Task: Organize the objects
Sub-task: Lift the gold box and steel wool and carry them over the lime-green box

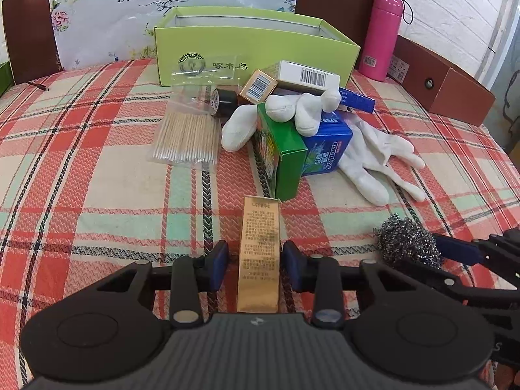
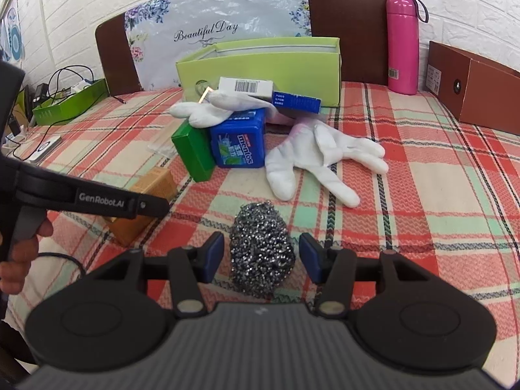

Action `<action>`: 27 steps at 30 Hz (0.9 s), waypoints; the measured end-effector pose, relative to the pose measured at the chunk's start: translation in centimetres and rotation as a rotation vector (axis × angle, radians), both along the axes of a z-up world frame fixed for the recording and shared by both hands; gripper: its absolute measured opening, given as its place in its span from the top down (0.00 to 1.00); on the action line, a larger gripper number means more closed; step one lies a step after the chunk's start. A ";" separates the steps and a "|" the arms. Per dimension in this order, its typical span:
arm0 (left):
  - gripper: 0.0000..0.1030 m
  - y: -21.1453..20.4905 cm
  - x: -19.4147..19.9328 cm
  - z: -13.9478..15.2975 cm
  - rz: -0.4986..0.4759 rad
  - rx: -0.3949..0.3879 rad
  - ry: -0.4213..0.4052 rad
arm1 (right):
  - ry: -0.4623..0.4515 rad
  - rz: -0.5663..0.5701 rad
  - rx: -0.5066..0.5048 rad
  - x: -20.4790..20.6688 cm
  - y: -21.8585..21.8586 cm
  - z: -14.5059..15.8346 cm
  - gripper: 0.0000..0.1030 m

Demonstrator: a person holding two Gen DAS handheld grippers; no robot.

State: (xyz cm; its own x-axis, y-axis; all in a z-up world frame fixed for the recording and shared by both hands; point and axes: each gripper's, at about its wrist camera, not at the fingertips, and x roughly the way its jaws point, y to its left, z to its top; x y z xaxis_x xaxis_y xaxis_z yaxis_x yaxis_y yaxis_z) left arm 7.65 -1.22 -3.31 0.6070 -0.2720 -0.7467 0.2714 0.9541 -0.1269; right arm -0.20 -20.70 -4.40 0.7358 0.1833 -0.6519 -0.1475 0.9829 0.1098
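left gripper (image 1: 255, 261) straddles gold box (image 1: 260, 253); right gripper (image 2: 261, 258) straddles steel scourer (image 2: 261, 250).

A red, cream and mint plaid cloth (image 1: 97, 149) lies under a shiny gold printed carton (image 1: 260, 250), a glittering silver-grey steel-wool scourer (image 2: 261, 250), white cotton gloves (image 2: 318, 159), a blue mint tub (image 2: 237, 144), a lime-green cardboard box (image 1: 256, 55) and a pink flask (image 1: 382, 35).
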 end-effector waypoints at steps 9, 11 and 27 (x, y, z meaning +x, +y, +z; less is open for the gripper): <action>0.75 0.1 0.1 0.0 -0.011 0.015 -0.003 | 0.034 0.014 0.010 0.8 0.1 -0.8 0.61; 0.76 0.1 0.1 0.1 -0.015 0.012 -0.001 | 0.034 0.022 0.005 0.9 0.2 -0.7 0.63; 0.76 2.7 3.9 10.0 -0.033 -0.111 -0.181 | -0.175 0.124 0.048 7.2 -1.5 9.4 0.65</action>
